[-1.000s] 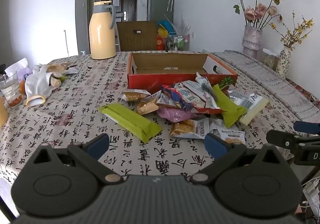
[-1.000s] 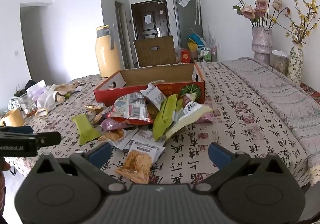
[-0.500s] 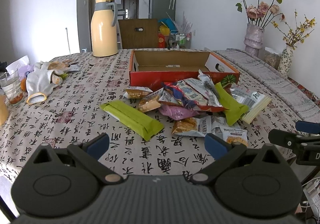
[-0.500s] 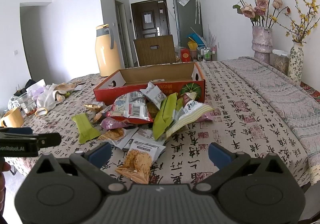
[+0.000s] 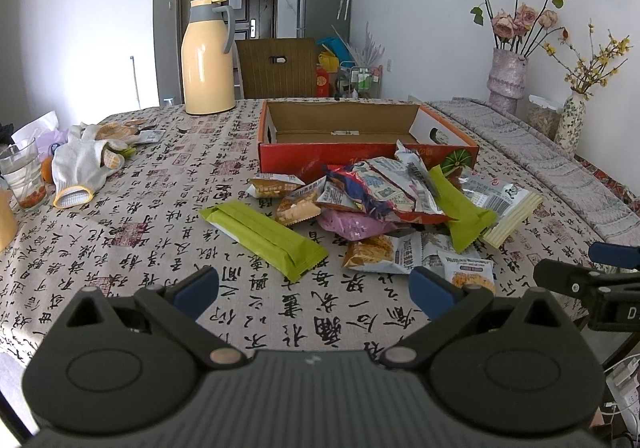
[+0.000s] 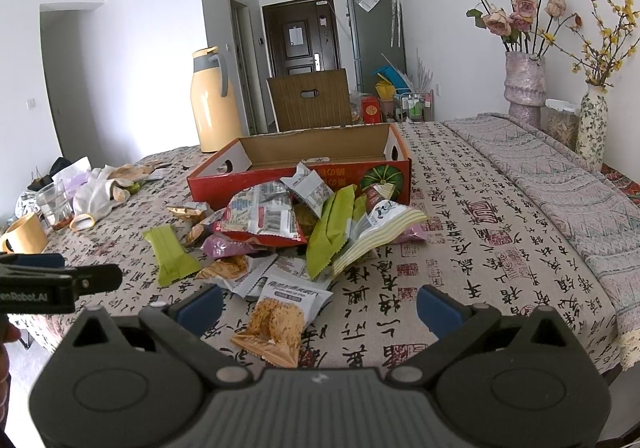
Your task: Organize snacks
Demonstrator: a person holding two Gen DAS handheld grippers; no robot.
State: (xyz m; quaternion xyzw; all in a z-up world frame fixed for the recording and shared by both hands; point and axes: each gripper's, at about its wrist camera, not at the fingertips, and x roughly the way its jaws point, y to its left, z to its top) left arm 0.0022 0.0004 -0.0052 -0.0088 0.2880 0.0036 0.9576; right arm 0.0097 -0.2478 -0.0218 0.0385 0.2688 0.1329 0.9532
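While both grippers hang empty over the near table edge, no snack has yet gone into the box.

The left gripper has its fingers spread wide with nothing between them, and so does the right gripper, whose open gap frames a small cracker packet at lower centre. That packet looks the easiest first pick: come down over its flat middle, close on the wrapper rather than a corner, and lift clear before carrying it away. The snack pile lies mid-frame against the front of the red cardboard box, which appears empty; a long green bar lies apart at its left. The tablecloth is printed with black characters. A yellow thermos stands upper left, flower vases at upper right.
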